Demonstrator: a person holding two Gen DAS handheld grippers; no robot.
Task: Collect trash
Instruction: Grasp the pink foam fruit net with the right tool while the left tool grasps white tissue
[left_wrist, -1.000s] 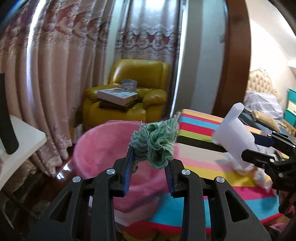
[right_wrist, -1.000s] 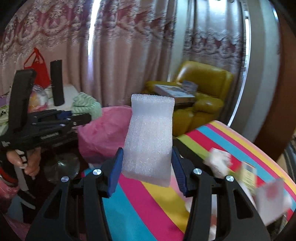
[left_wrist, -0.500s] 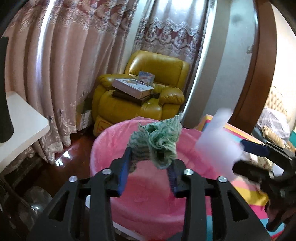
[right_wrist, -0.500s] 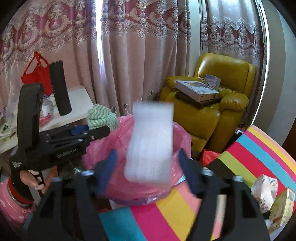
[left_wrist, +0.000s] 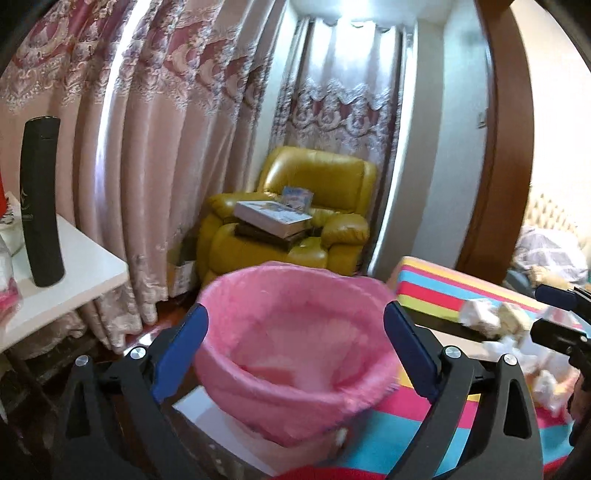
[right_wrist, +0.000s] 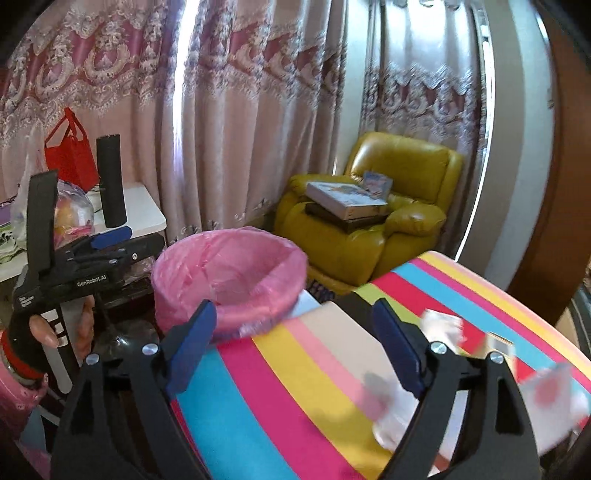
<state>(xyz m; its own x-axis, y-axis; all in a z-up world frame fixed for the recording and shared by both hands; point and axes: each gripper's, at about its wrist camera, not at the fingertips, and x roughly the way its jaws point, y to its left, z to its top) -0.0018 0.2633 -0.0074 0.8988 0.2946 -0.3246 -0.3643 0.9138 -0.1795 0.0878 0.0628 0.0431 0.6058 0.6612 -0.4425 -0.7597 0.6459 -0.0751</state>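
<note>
Left gripper (left_wrist: 295, 343) jaws apart, empty, over pink-lined bin (left_wrist: 295, 354). Right gripper (right_wrist: 295, 343) jaws apart beside bin, facing paper scraps (right_wrist: 443, 325) on striped table (right_wrist: 295, 387) (likely next pickup).

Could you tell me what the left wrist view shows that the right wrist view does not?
Only the left wrist view shows the cream tufted headboard beyond the doorway. Only the right wrist view shows the red tote bag and the hand holding the left gripper. Both share the pink-lined trash bin, the yellow leather armchair, the tall black cylinder, the striped tablecloth with crumpled paper scraps, and open, empty fingers.
</note>
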